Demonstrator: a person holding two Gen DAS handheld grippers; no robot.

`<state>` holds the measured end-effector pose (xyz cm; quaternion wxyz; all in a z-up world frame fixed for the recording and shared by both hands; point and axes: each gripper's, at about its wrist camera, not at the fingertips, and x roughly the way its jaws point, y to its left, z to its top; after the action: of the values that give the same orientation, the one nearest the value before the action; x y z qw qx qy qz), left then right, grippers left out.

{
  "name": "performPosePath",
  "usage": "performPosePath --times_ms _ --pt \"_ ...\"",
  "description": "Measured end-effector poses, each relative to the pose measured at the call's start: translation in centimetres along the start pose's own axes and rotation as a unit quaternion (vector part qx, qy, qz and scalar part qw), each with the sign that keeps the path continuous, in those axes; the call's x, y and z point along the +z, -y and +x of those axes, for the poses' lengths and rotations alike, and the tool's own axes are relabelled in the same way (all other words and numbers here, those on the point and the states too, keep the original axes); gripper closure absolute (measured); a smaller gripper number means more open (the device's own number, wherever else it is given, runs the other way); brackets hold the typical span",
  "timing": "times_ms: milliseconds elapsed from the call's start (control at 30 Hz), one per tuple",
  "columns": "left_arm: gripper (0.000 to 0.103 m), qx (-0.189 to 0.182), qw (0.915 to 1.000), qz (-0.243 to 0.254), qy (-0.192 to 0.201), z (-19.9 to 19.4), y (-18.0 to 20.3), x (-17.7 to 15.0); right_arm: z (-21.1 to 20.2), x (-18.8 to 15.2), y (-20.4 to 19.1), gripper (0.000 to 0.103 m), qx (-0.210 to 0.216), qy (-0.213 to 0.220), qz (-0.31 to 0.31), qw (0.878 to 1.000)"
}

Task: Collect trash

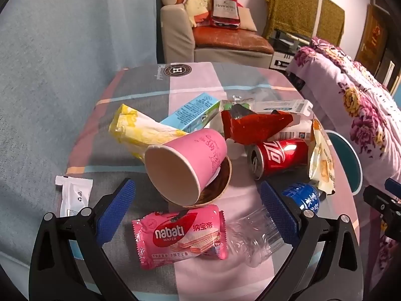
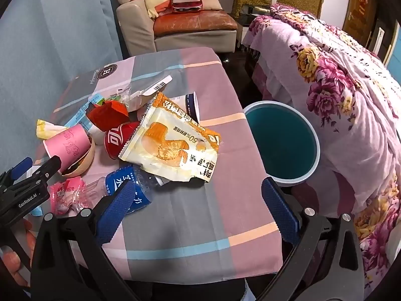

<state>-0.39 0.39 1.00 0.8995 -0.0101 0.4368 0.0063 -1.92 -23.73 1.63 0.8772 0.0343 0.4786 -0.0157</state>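
Note:
Trash lies heaped on the checked tablecloth (image 1: 190, 85): a tipped pink paper cup (image 1: 185, 160), a pink wafer wrapper (image 1: 180, 235), a crushed clear bottle (image 1: 260, 235) with a blue label, a red cola can (image 1: 278, 156), a red foil wrapper (image 1: 253, 125), a yellow tissue pack (image 1: 140, 128), a blue carton (image 1: 193, 113). My left gripper (image 1: 198, 213) hangs open above the wafer wrapper, its jaws holding nothing. My right gripper (image 2: 198, 213) is open over bare cloth, just in front of the orange-and-white snack bag (image 2: 170, 140) and the bottle (image 2: 127, 188). A teal bin (image 2: 280, 140) stands beside the table's right edge.
A white sachet (image 1: 74, 195) lies at the cloth's left edge. A wooden bowl (image 1: 218, 188) sits under the cup. A bed with a floral cover (image 2: 345, 105) runs along the right; an armchair (image 2: 180, 22) stands behind the table. The left gripper's body (image 2: 25, 190) and a hand show at left.

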Motion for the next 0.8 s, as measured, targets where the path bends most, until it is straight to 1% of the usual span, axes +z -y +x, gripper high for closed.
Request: performPosePath --times_ms 800 --pt "0.003 -0.001 1.0 0.005 0.005 -0.25 -0.57 0.12 -0.21 -0.28 -0.47 0.006 -0.003 0.003 0.004 1.0"
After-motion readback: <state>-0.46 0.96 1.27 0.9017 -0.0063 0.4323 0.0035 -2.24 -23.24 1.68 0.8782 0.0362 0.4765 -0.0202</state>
